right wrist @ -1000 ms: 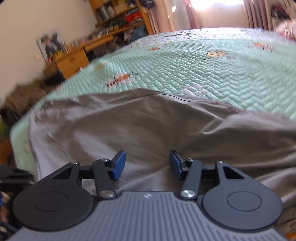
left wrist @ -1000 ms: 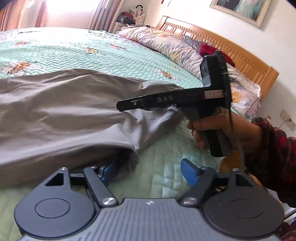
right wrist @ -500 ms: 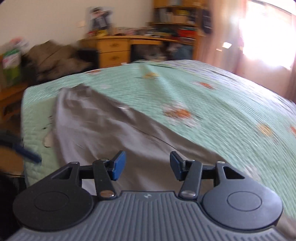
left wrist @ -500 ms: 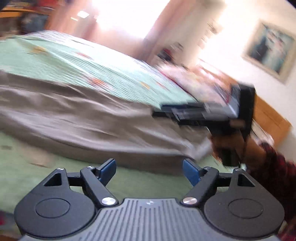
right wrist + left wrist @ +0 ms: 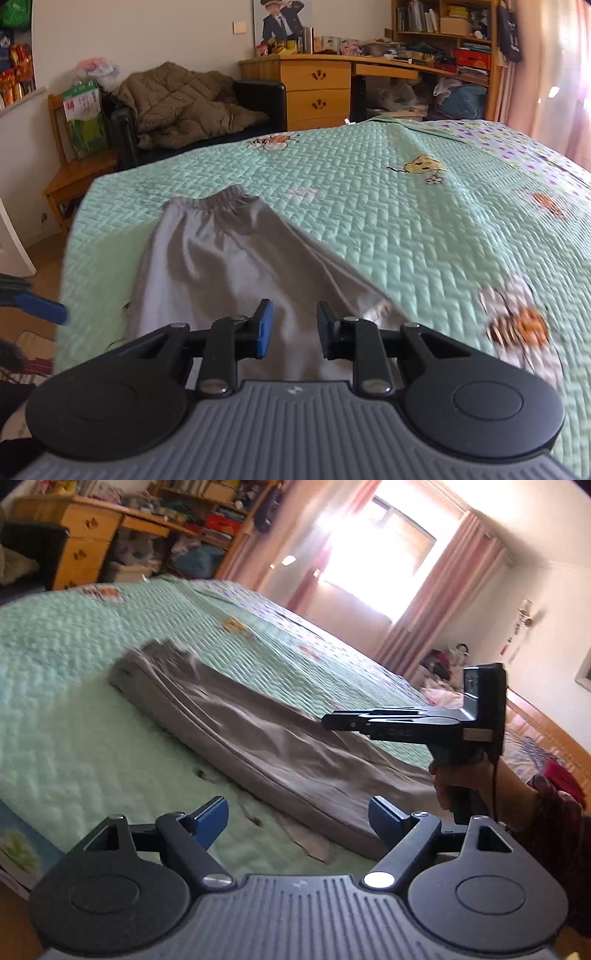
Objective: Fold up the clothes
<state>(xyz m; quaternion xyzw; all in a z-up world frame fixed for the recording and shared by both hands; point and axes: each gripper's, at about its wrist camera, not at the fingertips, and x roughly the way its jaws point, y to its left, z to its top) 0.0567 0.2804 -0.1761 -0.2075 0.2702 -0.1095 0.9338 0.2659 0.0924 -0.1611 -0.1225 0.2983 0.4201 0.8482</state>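
- left wrist view: left gripper jaws wide apart, empty, above quilt; trousers mid-frame.
- right gripper jaws just narrowed, gap remains, over trousers, nothing pinched.

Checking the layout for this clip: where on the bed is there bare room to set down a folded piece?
The green quilt is bare between the grey trousers and the window side. A narrower bare strip runs along the trousers' near edge. Crowded: the trousers' near end, where both grippers work, and the pillow end by the headboard.
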